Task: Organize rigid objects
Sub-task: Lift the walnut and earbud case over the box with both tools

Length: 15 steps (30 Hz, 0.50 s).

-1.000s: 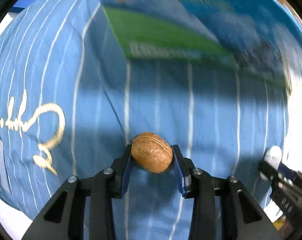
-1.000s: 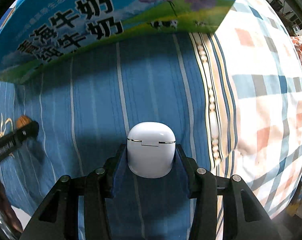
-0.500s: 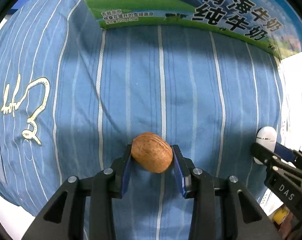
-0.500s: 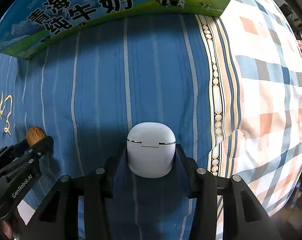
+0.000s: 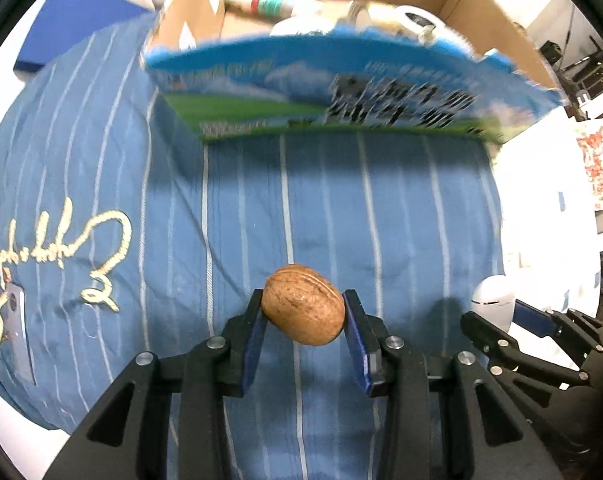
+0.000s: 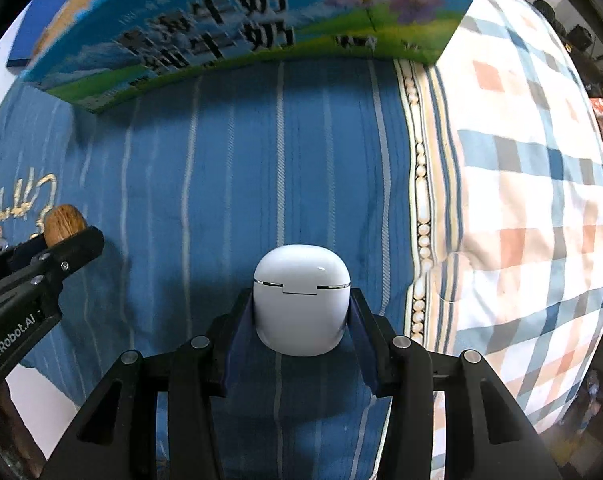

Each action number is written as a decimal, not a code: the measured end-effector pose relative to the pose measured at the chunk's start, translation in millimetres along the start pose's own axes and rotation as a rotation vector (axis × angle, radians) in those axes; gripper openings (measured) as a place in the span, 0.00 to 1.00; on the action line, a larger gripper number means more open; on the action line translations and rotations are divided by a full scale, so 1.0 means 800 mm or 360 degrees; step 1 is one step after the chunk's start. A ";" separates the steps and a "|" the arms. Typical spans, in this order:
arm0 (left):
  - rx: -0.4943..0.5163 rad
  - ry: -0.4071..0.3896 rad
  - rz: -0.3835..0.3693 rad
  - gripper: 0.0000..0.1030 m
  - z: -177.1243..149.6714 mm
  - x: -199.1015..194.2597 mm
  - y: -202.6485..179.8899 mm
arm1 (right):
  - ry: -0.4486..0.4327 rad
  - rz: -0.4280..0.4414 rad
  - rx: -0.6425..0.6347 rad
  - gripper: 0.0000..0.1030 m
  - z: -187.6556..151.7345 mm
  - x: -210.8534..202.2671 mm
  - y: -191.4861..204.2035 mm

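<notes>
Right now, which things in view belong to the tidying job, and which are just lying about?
Job:
- walnut, held in left tool
- white earbud case, held in right tool
- open cardboard box, already holding bottles

Lying about:
- blue striped cloth
- checked quilt
</notes>
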<state>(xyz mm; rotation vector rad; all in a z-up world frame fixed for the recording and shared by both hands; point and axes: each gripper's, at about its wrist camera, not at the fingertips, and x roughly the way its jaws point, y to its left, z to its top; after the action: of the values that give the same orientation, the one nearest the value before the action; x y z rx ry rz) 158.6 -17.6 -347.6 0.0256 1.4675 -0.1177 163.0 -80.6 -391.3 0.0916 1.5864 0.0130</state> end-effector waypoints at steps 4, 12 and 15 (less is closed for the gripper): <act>0.0025 -0.0070 -0.0031 0.33 0.008 -0.037 -0.002 | -0.0075 0.0041 -0.0018 0.48 -0.002 -0.039 0.000; 0.0065 -0.0241 -0.0145 0.33 0.033 -0.136 0.002 | -0.0298 0.0160 -0.0021 0.48 0.002 -0.146 0.000; 0.0078 -0.0324 -0.0177 0.33 0.057 -0.160 0.000 | -0.0370 0.0212 -0.0005 0.47 0.016 -0.181 -0.002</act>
<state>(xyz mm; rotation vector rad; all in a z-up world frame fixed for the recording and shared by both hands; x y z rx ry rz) 191.0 -13.2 -215.8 -0.0274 1.2623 -0.2400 177.5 -92.4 -247.2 0.1899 1.3457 0.1052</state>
